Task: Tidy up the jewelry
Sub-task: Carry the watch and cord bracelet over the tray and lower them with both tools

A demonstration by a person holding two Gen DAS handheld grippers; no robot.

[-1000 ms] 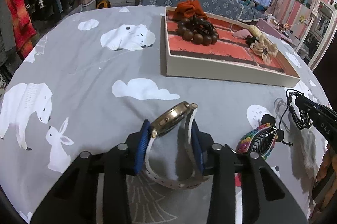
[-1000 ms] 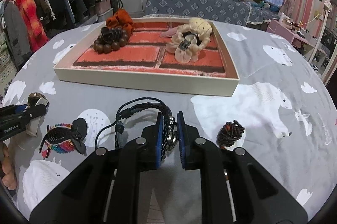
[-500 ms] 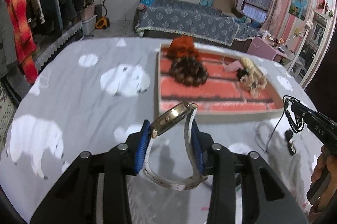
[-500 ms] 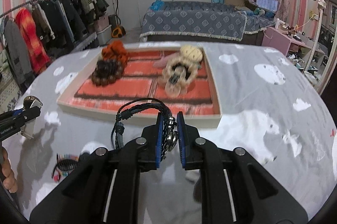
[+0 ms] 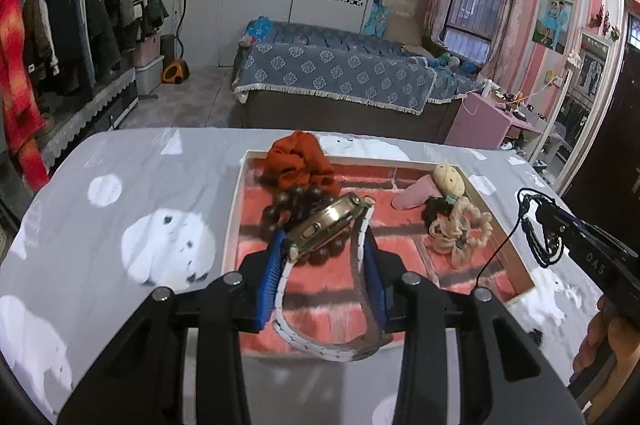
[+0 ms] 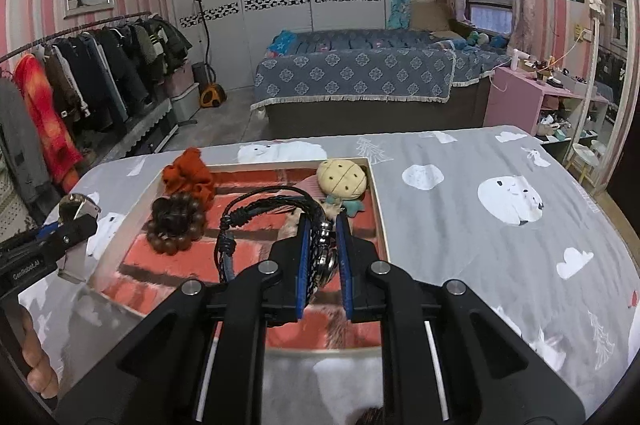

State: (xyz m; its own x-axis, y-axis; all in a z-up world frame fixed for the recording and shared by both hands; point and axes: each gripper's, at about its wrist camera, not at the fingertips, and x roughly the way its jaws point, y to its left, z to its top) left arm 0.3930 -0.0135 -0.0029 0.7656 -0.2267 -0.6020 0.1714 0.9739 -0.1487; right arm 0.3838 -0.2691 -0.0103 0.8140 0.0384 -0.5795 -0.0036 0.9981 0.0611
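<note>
My left gripper point(image 5: 322, 257) is shut on a gold watch point(image 5: 326, 225) with a white strap and holds it above the near left part of the white tray point(image 5: 232, 225). My right gripper point(image 6: 324, 249) is shut on a black braided bracelet point(image 6: 268, 201) and holds it above the tray's point(image 6: 380, 221) near right part. In the tray lie an orange scrunchie point(image 5: 298, 161), a brown bead bracelet point(image 6: 174, 223), a cream pineapple hair tie point(image 6: 344, 177) and a pink clip point(image 5: 412, 191). The right gripper shows in the left wrist view point(image 5: 560, 229), the left in the right wrist view point(image 6: 76, 221).
The tray sits on a grey cloth with polar bears point(image 5: 168, 245). Behind the table are a bed point(image 6: 360, 73), a clothes rack point(image 6: 80, 73) at the left and a pink side table point(image 6: 532, 93) at the right.
Both grippers have risen from the cloth and moved forward over the tray, each still holding its piece. The rainbow hair clip and brown scrunchie on the cloth have dropped out of view.
</note>
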